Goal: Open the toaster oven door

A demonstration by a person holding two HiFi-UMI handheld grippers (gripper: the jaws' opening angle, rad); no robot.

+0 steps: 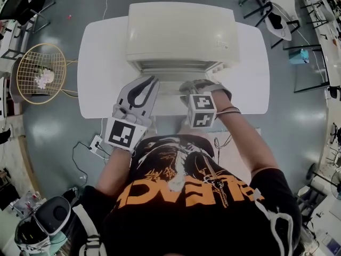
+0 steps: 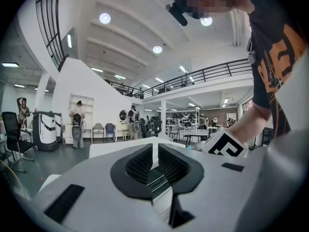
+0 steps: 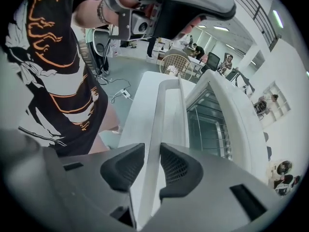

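Observation:
A cream toaster oven [image 1: 181, 31] stands at the back of a white table [image 1: 96, 63]. Its door [image 1: 169, 92] hangs open toward me, and the wire rack [image 3: 207, 124] inside shows in the right gripper view. The door's long pale handle [image 3: 166, 105] runs between the jaws of my right gripper [image 3: 152, 161], which stands open around it; in the head view that gripper [image 1: 187, 92] sits at the door's front edge. My left gripper [image 1: 152, 81] hovers at the door's left side, shut and holding nothing. Its own camera tilts up at the room past its jaws [image 2: 155, 153].
A gold wire chair [image 1: 40, 71] stands left of the table. A power strip [image 1: 96, 143] with cables lies on the floor by my left side. A black and white chair [image 1: 279, 12] is at the back right. People and furniture stand far off across the hall.

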